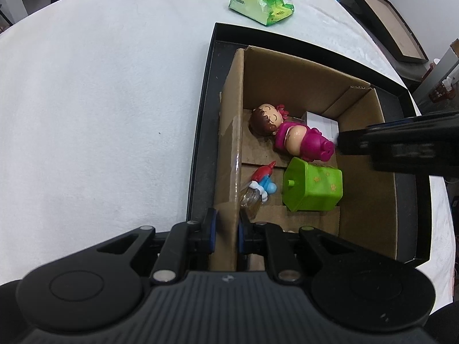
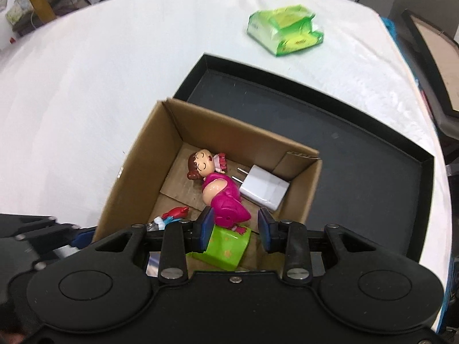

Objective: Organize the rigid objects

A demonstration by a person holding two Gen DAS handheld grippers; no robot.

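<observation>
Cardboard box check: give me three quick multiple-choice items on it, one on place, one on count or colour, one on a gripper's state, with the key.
1. Where does the cardboard box sit?
A. Inside the black tray
B. On the green packet
C. On the floor

2. What colour is the charger lying in the box?
A. Black
B. White
C. Red

3. What is the left gripper doing?
A. Hanging open above the table
B. Holding the doll
C. Clamped on the box's wall

Key:
1 A, the black tray's rim runs around the box in both views.
2 B, the right wrist view shows a white plug block beside the doll.
3 C, the left wrist view shows its two fingers pressed on either side of the near cardboard wall.
</observation>
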